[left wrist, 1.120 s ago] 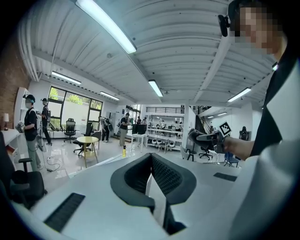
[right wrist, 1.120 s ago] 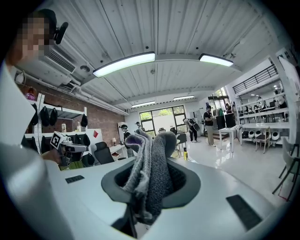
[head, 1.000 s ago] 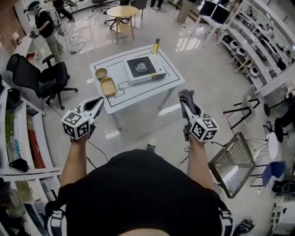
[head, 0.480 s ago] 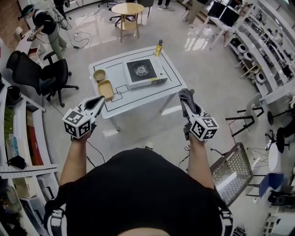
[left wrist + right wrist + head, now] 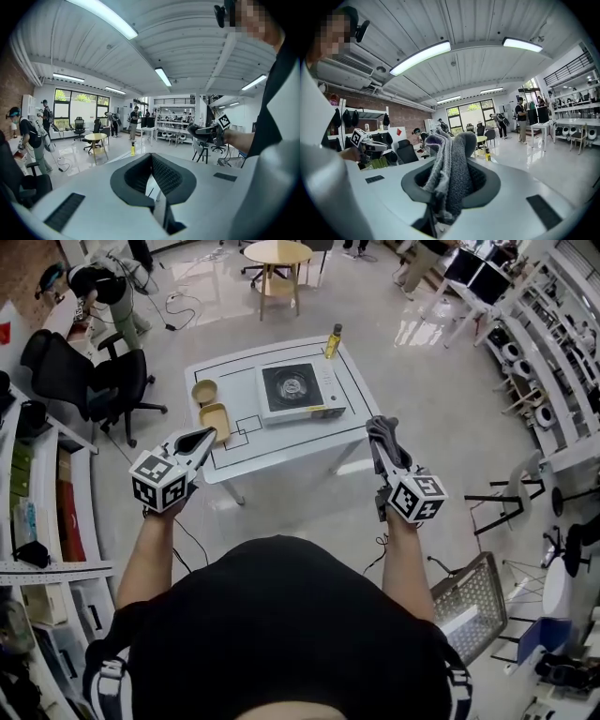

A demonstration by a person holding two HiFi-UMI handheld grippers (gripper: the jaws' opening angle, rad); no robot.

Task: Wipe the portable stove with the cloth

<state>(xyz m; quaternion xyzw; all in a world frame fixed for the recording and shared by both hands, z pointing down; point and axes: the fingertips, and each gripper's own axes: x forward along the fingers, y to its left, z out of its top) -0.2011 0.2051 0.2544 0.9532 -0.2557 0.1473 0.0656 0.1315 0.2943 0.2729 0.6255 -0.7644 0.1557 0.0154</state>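
On the white table [image 5: 281, 442] the portable stove [image 5: 298, 390] sits near the middle, with both tools on its near side and well apart from it, so no wiping has begun. A yellow bottle [image 5: 333, 340] stands just beyond the stove's far right corner, and two tan dishes [image 5: 212, 407] lie to the stove's left. A broad sweep toward the far right corner could probably tip the bottle. The stove looks light and nothing braces it, so a hard push with the cloth might slide it across the table. The cloth could also catch on the raised burner ring and pull loose.

The right tool [image 5: 384, 444] is clamped on the grey cloth [image 5: 451, 164], which stands out past the tips as a bunched, folded wad. The left tool [image 5: 200, 439] has its jaws fully together with nothing between them and touches nothing.
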